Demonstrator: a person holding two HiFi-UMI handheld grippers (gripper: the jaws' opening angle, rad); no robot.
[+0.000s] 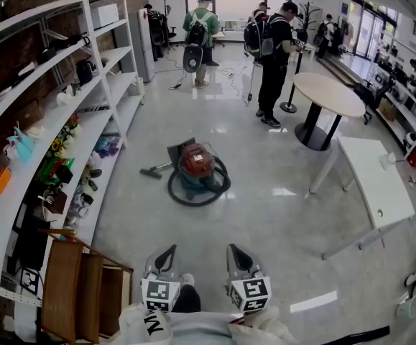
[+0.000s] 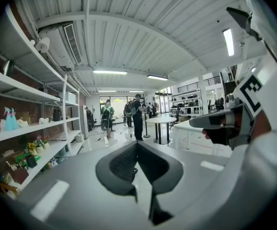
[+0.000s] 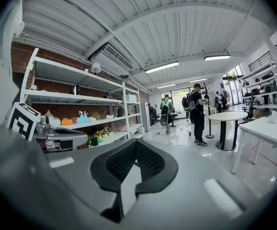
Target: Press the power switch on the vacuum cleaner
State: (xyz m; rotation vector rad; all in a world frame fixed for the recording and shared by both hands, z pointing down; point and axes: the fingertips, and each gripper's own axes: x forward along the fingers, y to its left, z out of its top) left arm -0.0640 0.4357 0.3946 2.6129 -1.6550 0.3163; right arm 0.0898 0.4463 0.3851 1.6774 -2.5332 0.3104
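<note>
Closest, left tool [image 1: 167,254] and right tool [image 1: 236,254] hang low, both clenched on nothing. Well ahead on the floor [image 1: 279,221] sits the vacuum cleaner [image 1: 196,162] (hose [image 1: 186,198] looped round it): hard-shelled, probably heavy enough to take a firm press on top.

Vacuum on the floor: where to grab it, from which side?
Likely from above, at the top of the vacuum cleaner: its red dome looks too wide and rounded for jaws on the sides, and the hose rings its base. A carry handle is too small to make out. The left gripper and right gripper are shut.
</note>
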